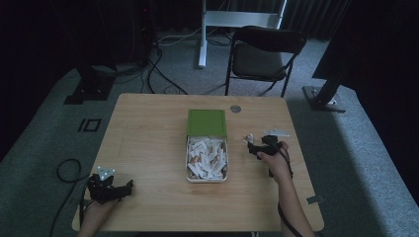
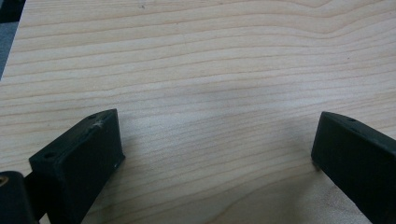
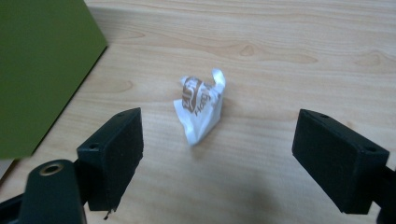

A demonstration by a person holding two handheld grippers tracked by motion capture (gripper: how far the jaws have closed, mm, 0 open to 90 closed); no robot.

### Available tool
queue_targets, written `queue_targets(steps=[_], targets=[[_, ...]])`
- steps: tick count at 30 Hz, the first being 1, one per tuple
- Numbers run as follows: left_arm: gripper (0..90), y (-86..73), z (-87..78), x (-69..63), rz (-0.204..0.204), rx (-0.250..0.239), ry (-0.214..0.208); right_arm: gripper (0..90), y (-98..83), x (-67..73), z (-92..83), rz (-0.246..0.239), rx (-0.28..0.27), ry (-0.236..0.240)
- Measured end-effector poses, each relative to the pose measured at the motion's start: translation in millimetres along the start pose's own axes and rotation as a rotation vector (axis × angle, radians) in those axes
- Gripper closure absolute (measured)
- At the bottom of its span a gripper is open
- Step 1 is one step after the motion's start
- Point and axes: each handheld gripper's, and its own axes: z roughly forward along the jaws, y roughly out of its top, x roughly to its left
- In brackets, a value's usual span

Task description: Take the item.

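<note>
A small white packet with brown print [image 3: 200, 107] lies crumpled on the wooden table, just ahead of my right gripper [image 3: 219, 154], whose jaws stand wide apart with nothing between them. From above, the packet [image 1: 248, 138] sits right of the open box [image 1: 225, 163], and the right gripper [image 1: 252, 146] is close behind it. The box holds several similar white packets [image 1: 206, 158]; its green lid [image 1: 206, 122] is folded back. My left gripper [image 1: 129, 186] rests at the table's front left corner, open over bare wood [image 2: 215, 154].
A folding chair [image 1: 264, 57] stands beyond the table's far edge. A round grommet [image 1: 235, 108] is set in the table near that edge. Cables trail on the floor at left [image 1: 66, 170]. The green lid's edge [image 3: 42, 70] lies left of the right gripper.
</note>
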Motion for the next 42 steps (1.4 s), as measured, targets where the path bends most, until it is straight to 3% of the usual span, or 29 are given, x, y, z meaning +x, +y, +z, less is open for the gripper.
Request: queue_targets(steps=[17,22,37,42], targets=[[2.7,0.0,0.0,0.0,0.000,0.000,0.000,16.4,-33.7,0.2,-38.8,0.006,-0.045,0.021],[2.7,0.0,0.0,0.0,0.000,0.000,0.000,16.3,-44.4,-0.5,-48.1,-0.007,-0.051,0.011],[2.7,0.0,-0.1,0.0,0.001,0.001,0.000,14.2,-79.5,-8.2,-73.2,0.017,-0.056,-0.045],[2.7,0.0,-0.1,0.0,0.000,0.001,0.000,14.3,-90.0,-11.0,-79.6,-0.005,-0.036,-0.064]])
